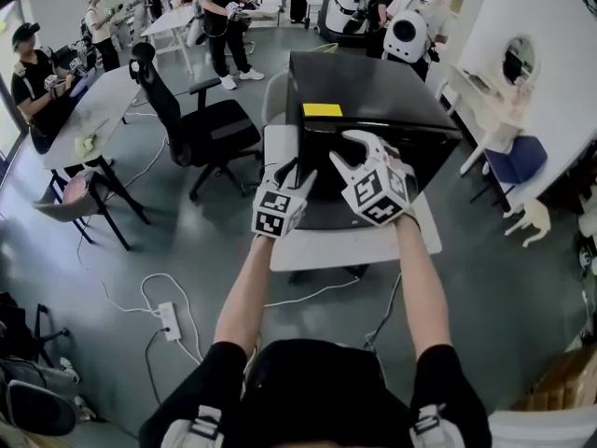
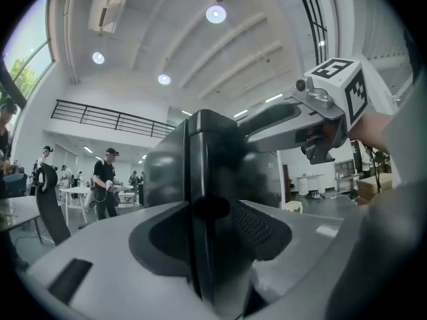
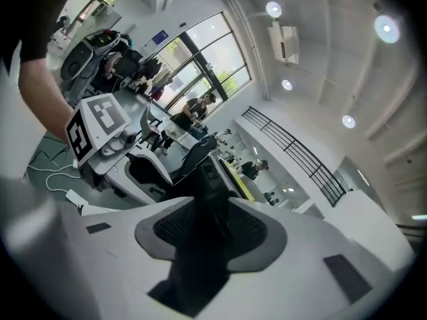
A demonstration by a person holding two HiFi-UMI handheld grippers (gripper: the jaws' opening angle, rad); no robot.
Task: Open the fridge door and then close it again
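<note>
Fridge (image 1: pixel 373 91), black, on white table (image 1: pixel 336 247); door looks closed. Left gripper (image 1: pixel 287 177) is at its near left corner and right gripper (image 1: pixel 353 144) at the top front edge. Both pairs of jaws stand slightly parted, with the fridge's dark edge lined up in each gap. Office chair (image 1: pixel 187 110) crowds the table's left side. Bare grey floor lies to the right. Yellow note (image 1: pixel 322 110) lies on the fridge top.
</note>
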